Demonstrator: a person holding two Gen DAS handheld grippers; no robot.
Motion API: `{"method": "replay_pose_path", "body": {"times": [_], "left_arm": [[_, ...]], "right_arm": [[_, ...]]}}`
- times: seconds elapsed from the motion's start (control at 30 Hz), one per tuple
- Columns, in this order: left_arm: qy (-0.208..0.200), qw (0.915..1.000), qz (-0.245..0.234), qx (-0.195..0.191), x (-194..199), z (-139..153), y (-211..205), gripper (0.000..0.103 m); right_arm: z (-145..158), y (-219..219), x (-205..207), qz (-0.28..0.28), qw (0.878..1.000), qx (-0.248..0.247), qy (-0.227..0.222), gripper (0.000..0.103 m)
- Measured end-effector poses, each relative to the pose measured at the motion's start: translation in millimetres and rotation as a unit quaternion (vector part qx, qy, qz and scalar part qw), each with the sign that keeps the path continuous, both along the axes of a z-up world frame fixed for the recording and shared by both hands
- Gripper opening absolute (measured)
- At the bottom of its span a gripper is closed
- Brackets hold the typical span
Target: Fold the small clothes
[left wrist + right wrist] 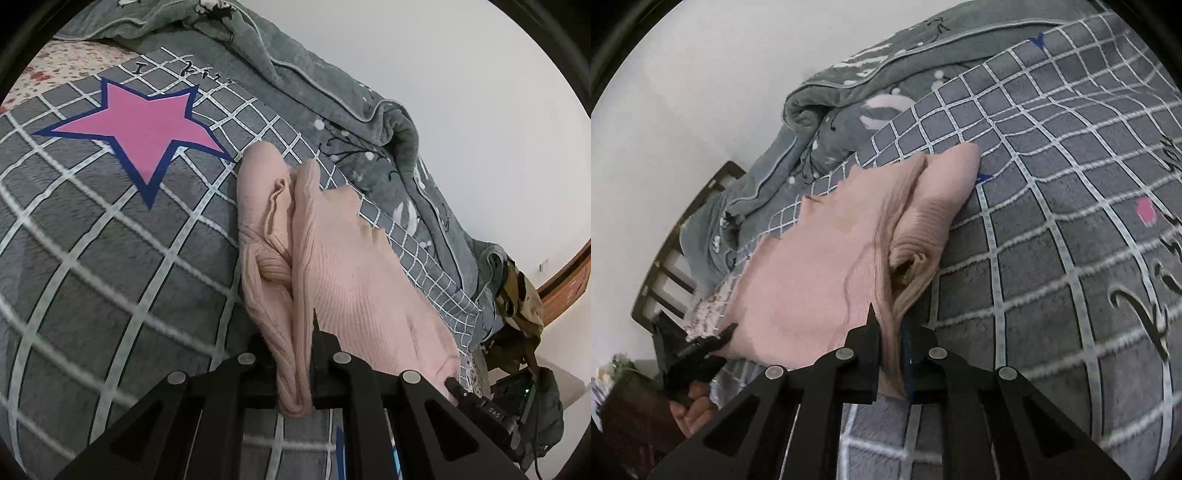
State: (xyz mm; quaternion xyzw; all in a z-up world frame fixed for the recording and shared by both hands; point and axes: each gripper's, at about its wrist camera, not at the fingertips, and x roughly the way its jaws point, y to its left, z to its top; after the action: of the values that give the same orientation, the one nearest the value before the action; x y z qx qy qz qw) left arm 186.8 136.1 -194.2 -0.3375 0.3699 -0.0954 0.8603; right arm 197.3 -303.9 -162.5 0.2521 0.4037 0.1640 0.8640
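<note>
- Two grippers pinch opposite ends of one edge of a pale pink knit garment [343, 258] lying on a bed, over a grey grid-patterned blanket [110, 240] printed with a pink star [147, 129]
- Left gripper [295, 369]: jaws drawn narrow, clamped on a doubled fold of the ribbed edge, which bulges out just below the pads
- Right gripper [892, 354]: jaws likewise narrow and holding a bunched strip of the same edge; the left gripper and the hand [690, 406] carrying it show at the garment's far corner in the right wrist view
- To do the step well, as judged from here: lift both ends together and level, keep the edge taut between them, carry it across the body of the garment, and let go only once the edges line up
- Risk, as a judgement: a soft, stretchy knit may sag in the middle or slip if one side leads
- Garment's look: fine vertical ribbing, one side rolled into a thick tube-like fold beside the flatter panel, a wavy hem at the far end
- A rumpled grey quilt [332, 92] lies beyond it, against the wall
</note>
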Motion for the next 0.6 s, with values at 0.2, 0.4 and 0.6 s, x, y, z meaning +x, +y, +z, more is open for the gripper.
{"method": "replay_pose_path", "body": {"times": [0.2, 0.4, 0.6], "left_arm": [[-0.016, 0.9994, -0.013, 0.028, -34.7, 15.3, -9.0, 0.01], [-0.016, 0.9994, -0.023, 0.021, -90.3, 10.7, -11.9, 0.01], [0.01, 0.9982, -0.009, 0.059, -94.3, 1.6, -13.3, 0.032]], "right_arm": [[15.1, -1.0, -30.5, 0.005, 1.0, -0.003, -0.009, 0.009], [7.2, -17.3, -82.6, -0.002, 1.0, 0.024, -0.001, 0.009], [10.8, -3.7, -113.5, -0.019, 0.997, -0.075, -0.02, 0.021]]}}
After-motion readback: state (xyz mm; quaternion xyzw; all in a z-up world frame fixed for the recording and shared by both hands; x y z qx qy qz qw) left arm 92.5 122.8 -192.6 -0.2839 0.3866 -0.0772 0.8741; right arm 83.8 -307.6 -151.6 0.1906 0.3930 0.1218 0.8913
